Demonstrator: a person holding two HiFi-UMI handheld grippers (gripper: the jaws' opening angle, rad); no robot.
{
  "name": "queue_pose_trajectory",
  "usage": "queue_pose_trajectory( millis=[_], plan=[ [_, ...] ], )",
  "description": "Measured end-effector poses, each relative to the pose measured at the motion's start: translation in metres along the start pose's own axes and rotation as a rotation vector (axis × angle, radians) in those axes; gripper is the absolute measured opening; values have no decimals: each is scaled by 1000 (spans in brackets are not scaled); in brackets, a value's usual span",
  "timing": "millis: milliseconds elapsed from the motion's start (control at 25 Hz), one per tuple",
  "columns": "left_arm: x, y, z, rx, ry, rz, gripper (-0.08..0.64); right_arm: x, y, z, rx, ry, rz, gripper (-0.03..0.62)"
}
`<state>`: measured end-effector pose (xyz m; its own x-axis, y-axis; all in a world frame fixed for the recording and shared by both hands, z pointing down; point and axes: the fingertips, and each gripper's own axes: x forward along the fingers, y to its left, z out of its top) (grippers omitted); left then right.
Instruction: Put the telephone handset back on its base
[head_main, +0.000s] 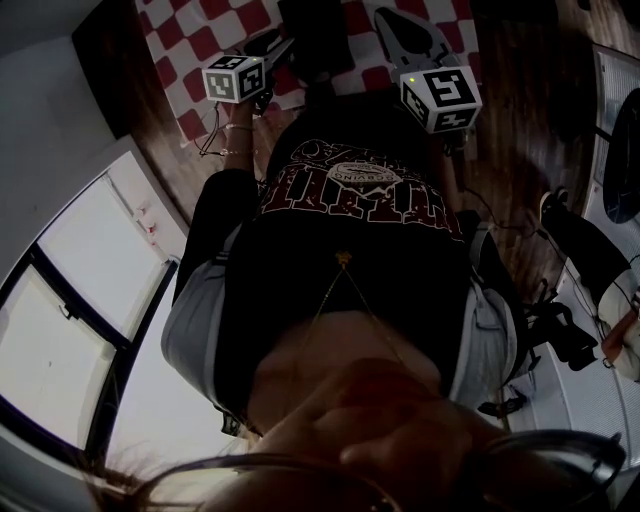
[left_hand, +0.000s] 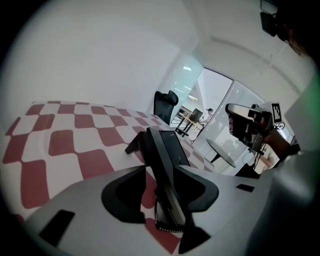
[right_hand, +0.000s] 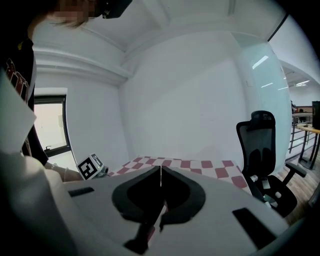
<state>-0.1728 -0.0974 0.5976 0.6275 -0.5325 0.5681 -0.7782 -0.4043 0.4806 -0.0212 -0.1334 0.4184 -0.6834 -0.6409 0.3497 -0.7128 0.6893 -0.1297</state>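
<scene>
Handset | between wide-open jaws of left gripper, long axis running away toward far edge of table | right gripper closed, empty.

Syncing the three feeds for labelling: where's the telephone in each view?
Head view: telephone at top centre, dark against the checkered cloth.
Left gripper view: telephone in the centre, between the left tool's parted jaws.
Right gripper view: can't make it out here.
Shared landmark: the red-and-white checkered cloth, in all three views.
</scene>
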Motion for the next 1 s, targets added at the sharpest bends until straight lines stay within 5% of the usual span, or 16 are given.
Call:
queue_pose_trajectory(
  millis=[360, 600, 1000],
  plan=[
    [-15, -13, 11, 130, 21, 76, 166, 6, 2, -16, -33, 55, 21, 20],
    [-14, -26, 17, 344, 89, 140, 112, 12, 9, -16, -30, 50, 55, 20],
    [-6, -51, 36, 463, 95, 204, 34, 14, 12, -16, -53, 57, 67, 20]
  ],
)
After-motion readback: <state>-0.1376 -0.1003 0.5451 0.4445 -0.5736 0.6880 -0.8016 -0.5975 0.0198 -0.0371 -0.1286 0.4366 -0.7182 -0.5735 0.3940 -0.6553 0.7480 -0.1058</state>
